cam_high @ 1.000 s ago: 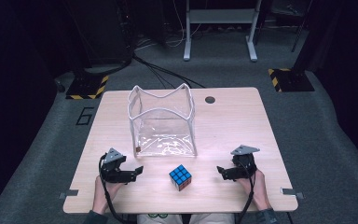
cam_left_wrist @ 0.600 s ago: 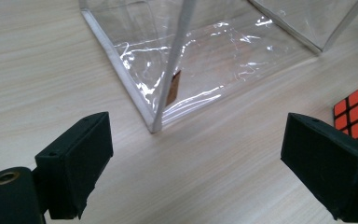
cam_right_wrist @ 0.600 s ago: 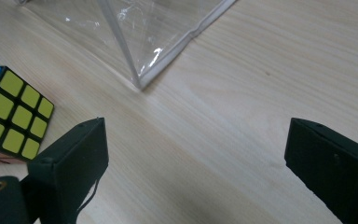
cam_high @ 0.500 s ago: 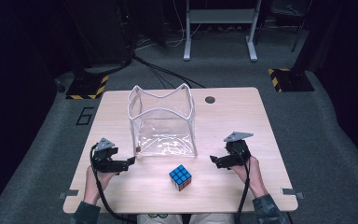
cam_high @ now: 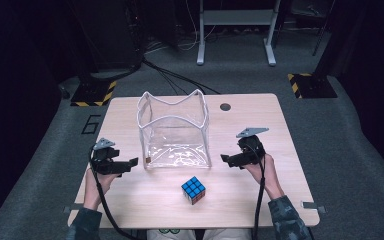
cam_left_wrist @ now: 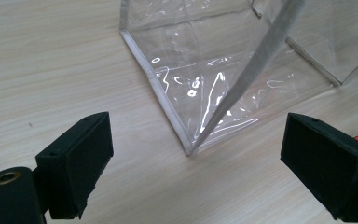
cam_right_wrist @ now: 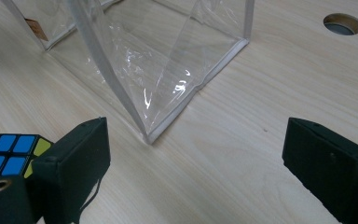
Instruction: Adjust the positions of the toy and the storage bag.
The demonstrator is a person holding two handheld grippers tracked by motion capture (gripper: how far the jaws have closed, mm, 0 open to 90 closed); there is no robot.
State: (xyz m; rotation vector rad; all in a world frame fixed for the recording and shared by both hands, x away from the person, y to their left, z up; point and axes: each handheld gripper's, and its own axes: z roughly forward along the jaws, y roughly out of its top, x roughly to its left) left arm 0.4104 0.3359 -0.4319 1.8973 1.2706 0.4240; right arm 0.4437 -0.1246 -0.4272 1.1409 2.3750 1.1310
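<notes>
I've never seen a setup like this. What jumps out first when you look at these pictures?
Probably the clear plastic bag standing open in the middle of the wooden table, with a colourful puzzle cube on the table just in front of it. On either side of the bag a person holds a black tool: the left gripper and the right gripper, both open and pointing inward at the bag's lower corners.

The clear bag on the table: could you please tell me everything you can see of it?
The clear bag is a boxy pouch of glossy transparent plastic with pale grey trim along its edges. It stands upright and open-topped on the wooden table, its rim sagging in the middle, and looks empty. A small brown tag sits at its lower left corner. Nothing touches it but the table.
</notes>
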